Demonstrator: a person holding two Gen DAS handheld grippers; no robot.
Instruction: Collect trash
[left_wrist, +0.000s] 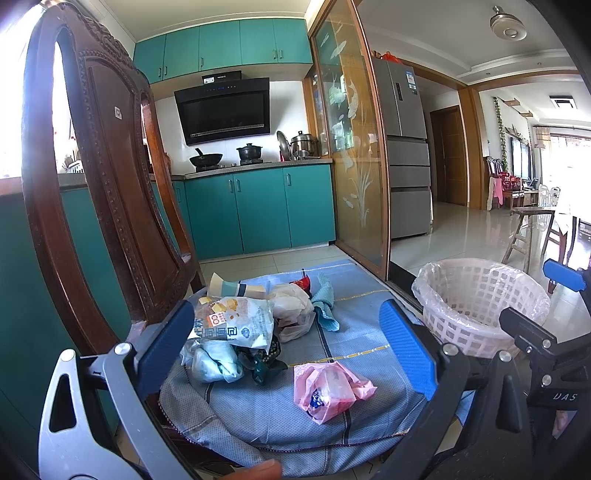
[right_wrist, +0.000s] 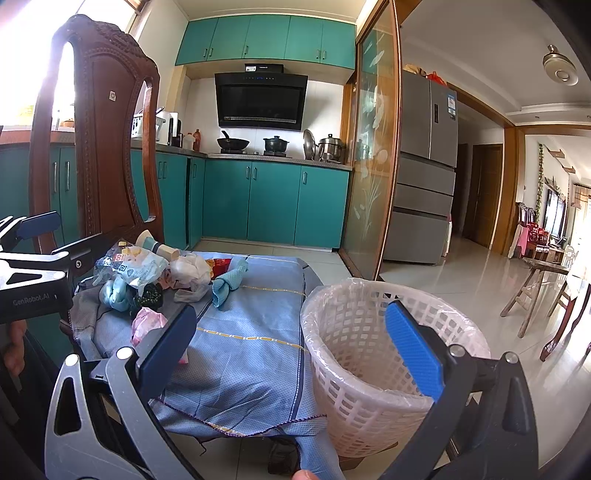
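A pile of trash lies on a blue cloth (left_wrist: 273, 410) over a chair seat: a bread wrapper (left_wrist: 236, 321), a crumpled white bag (left_wrist: 291, 306), a light blue bag (left_wrist: 212, 363), a dark wrapper (left_wrist: 264, 363), a teal cloth (left_wrist: 325, 306) and a pink bag (left_wrist: 328, 387) nearer me. My left gripper (left_wrist: 286, 341) is open and empty, its fingers either side of the pile. A white lattice basket (right_wrist: 373, 354) with a clear liner stands on the right. My right gripper (right_wrist: 291, 345) is open and empty, beside the basket's rim. The pink bag (right_wrist: 147, 321) also shows there.
A carved wooden chair back (left_wrist: 110, 177) rises at the left. Teal kitchen cabinets (left_wrist: 258, 210) and a glass sliding door (left_wrist: 354, 147) stand behind. A fridge (left_wrist: 406, 147) and a wooden stool (left_wrist: 528, 229) are on the tiled floor to the right.
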